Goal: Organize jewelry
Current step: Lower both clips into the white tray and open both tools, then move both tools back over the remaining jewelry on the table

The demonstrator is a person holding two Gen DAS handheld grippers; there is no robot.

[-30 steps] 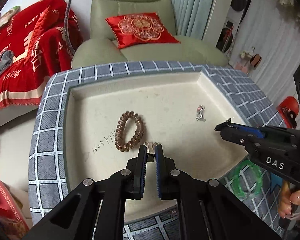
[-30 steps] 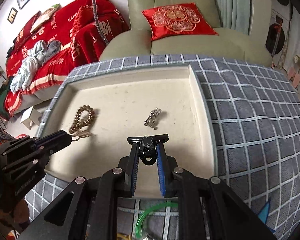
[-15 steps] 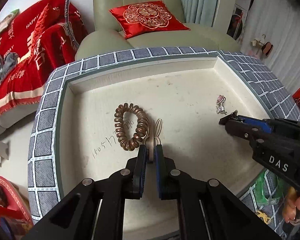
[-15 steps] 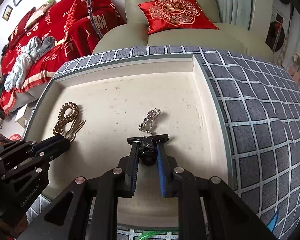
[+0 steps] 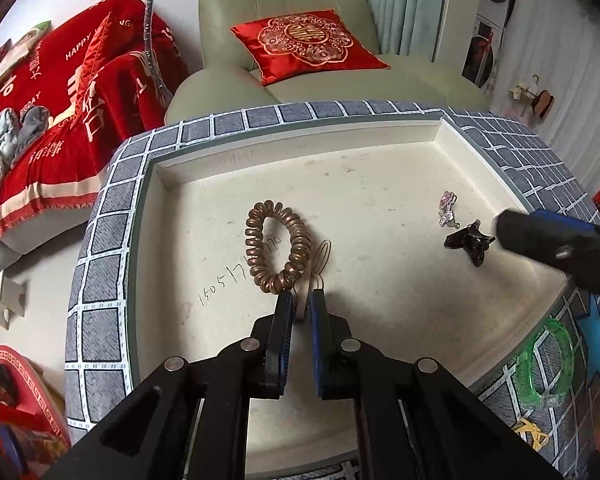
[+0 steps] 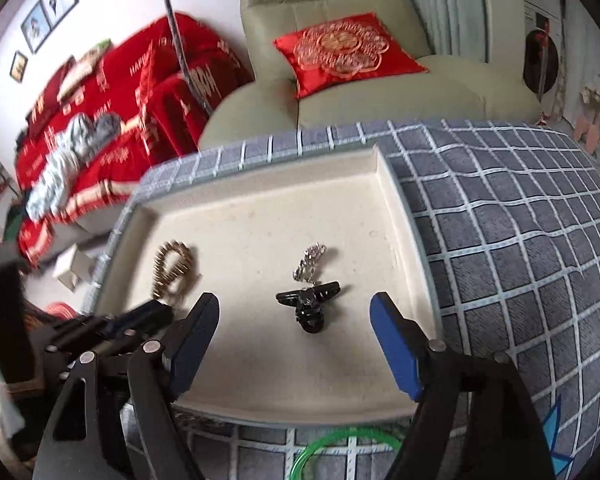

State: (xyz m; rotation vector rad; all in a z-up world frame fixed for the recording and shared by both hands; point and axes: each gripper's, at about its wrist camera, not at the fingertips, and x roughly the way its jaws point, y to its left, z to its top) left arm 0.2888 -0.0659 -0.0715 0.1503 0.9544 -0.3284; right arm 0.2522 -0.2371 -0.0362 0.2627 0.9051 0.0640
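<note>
— Watching the right tool, its jaws are opening wide and the black hair clip lies loose on the cream tray, just this side of the silver chain. A second ago that clip was pinched between those jaws; now nothing touches it.

— And the left tool?

— Clenched as before, nipped on the thin wire hoop beside the coiled copper band. It has barely shifted, though the hoop now sits closer against the band.

— How would these pieces handle, do you reckon?

— All light, I'd say. The clip looks stiff and smooth, best taken across its body. The chain would slump and slide, so pinch it mid-bunch. The wire hoop seems bendy; a gentle hold on its lower end suits it. The green bangle waits off the tray on the checked cloth.
</note>
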